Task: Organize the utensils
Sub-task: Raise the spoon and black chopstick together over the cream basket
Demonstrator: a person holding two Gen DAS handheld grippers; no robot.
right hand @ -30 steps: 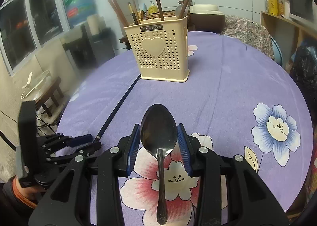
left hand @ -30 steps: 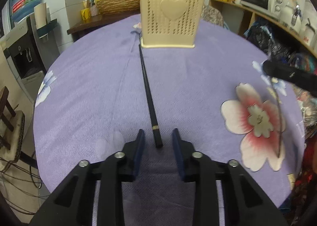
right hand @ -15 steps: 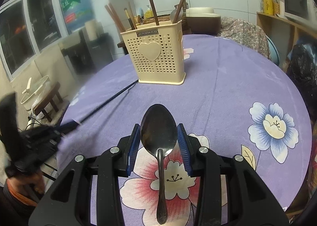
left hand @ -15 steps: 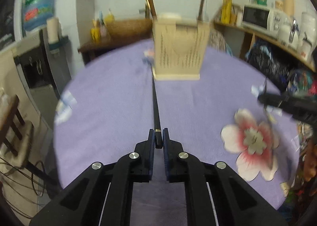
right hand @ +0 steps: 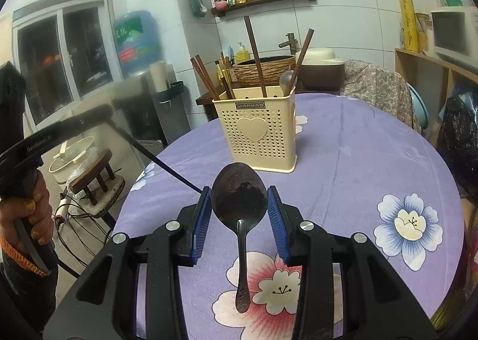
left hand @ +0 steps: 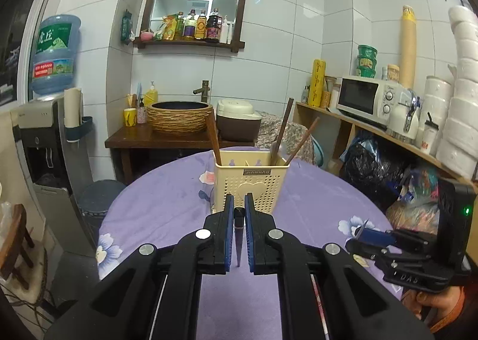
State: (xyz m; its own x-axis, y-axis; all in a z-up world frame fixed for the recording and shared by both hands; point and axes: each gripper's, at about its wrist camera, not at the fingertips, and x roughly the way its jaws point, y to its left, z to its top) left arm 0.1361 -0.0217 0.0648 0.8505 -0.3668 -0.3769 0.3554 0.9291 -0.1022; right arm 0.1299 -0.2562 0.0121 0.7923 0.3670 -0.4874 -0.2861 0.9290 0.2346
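My left gripper is shut on a black chopstick, which shows end-on between the blue pads. In the right wrist view the same chopstick slants down over the table's left edge from the blurred left gripper. The cream perforated holder stands upright on the purple flowered tablecloth with brown chopsticks and a spoon in it. My right gripper is shut on the bowl of a metal spoon, handle pointing back at the camera, in front of the holder.
The right gripper hovers over the table's right side, a hand beneath it. A wooden stool and cables sit beside the table on the left. A shelf with a microwave and black bags lines the right.
The left gripper closed on the black chopstick that lay on the cloth and raised it off the table. The right gripper kept its hold on the spoon and barely moved.
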